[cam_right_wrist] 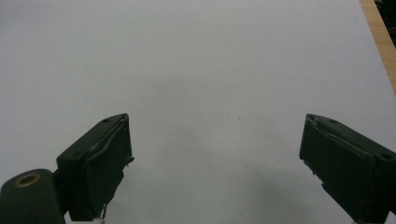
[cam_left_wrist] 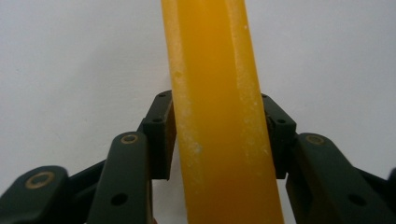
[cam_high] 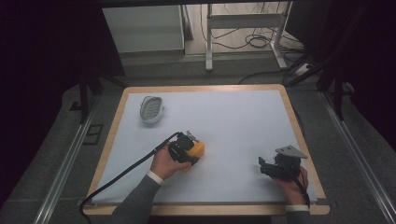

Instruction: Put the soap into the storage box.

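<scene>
A yellow-orange block sits near the middle of the white sheet, and my left gripper is shut on it. In the left gripper view the yellow block stands as a tall slab squeezed between both black jaws, over white surface. My right gripper rests low at the front right of the table, held by a hand, its jaws pointing left. In the right gripper view my right gripper is wide open with nothing but white sheet between its jaws.
A white oval dish with a ribbed inside lies at the back left of the sheet. The wooden table edge runs along the right side. A black cable trails from the left gripper off the front left corner.
</scene>
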Tool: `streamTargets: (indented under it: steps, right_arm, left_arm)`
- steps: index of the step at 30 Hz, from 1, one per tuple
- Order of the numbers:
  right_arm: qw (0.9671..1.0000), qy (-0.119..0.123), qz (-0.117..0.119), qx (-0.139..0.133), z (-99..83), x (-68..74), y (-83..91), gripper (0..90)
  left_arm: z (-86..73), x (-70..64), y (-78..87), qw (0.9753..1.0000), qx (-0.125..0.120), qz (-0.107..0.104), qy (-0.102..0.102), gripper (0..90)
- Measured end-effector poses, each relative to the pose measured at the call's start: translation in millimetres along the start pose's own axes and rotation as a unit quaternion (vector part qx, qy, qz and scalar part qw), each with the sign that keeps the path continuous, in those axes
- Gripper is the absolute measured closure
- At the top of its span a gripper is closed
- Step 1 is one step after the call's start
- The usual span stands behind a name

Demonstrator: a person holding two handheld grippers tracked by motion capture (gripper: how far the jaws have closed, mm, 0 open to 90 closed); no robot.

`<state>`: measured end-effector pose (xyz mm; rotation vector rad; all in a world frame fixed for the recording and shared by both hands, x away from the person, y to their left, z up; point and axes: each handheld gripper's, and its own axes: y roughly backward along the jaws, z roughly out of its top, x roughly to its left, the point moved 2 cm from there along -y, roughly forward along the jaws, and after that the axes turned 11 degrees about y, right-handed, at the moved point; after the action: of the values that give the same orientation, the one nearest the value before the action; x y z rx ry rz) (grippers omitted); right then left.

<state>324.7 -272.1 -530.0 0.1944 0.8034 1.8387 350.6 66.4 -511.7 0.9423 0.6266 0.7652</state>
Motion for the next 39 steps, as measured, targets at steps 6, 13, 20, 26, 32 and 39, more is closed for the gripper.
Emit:
streamTargets:
  steps: [6,13,20,26,32,39]
  right_arm:
    - [1.0000,0.007,-0.004,0.005,-0.4,1.2,-1.4,9.3]
    - [1.0000,0.005,-0.006,0.000,1.0,1.3,0.6,9.3]
    - [0.9999,0.005,-0.011,-0.001,0.7,-0.5,1.5,9.3]
    - [0.9999,0.005,-0.012,-0.002,0.8,-0.7,1.6,9.3]
    - [0.9999,0.008,-0.012,-0.002,1.4,0.9,1.7,9.4]
    - [0.9998,0.005,-0.016,-0.005,2.3,0.2,3.1,9.3]
  left_arm:
    - [-0.8,0.5,2.3,1.0000,-0.003,0.006,-0.003,60.7]
    - [0.1,2.6,4.4,0.9999,-0.002,-0.012,-0.003,61.1]
    - [1.5,6.1,15.3,0.9993,-0.025,-0.029,0.002,61.1]
    - [-0.5,15.4,26.3,0.9986,-0.038,-0.034,0.014,61.1]
    - [-3.1,27.8,35.8,0.9980,-0.046,-0.033,0.028,61.1]
    - [-6.8,39.4,43.9,0.9973,-0.055,-0.032,0.038,61.2]
